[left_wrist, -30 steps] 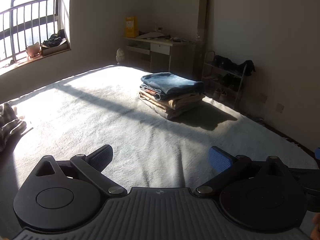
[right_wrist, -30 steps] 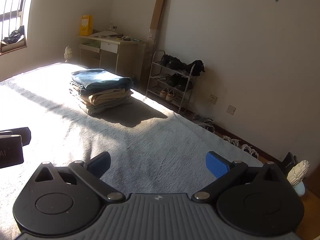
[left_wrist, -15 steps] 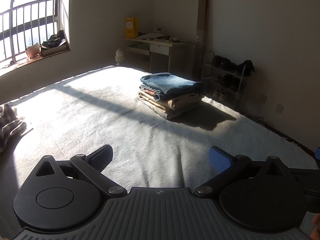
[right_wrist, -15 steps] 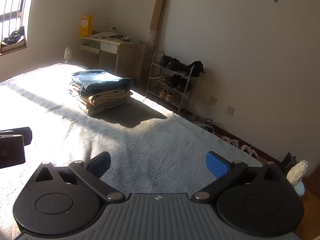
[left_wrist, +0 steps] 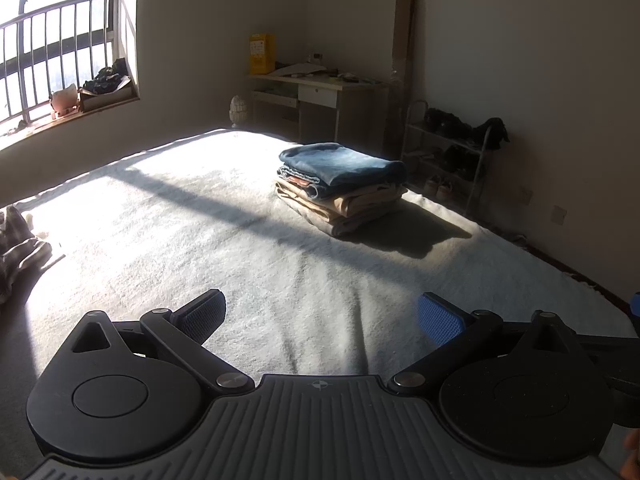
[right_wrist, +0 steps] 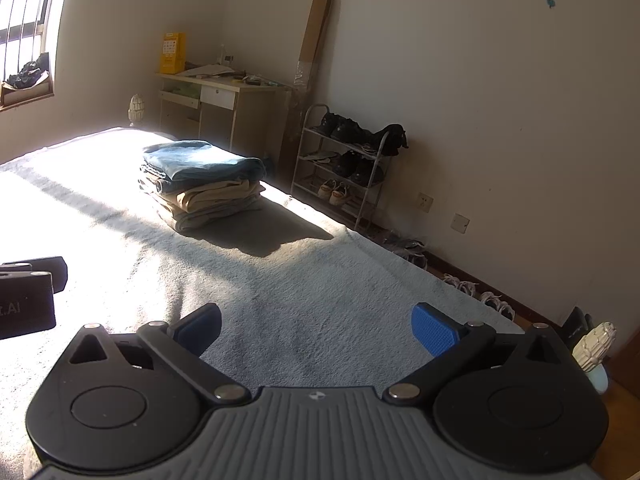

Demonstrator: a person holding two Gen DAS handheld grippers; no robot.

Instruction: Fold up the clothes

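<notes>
At far left a crumpled garment (left_wrist: 16,248) lies on the bed (left_wrist: 200,240); the folded stack (left_wrist: 340,184) sits far right. Both the left gripper (left_wrist: 320,316) and right gripper (right_wrist: 316,326) hover with jaws spread, empty. Glare may hide the garment's edges, so a grab could miss.

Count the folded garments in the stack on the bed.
About 4, though more layers may be hidden: a blue denim piece on top, a thinner denim layer, a tan piece, and a grey-beige one at the bottom.
</notes>
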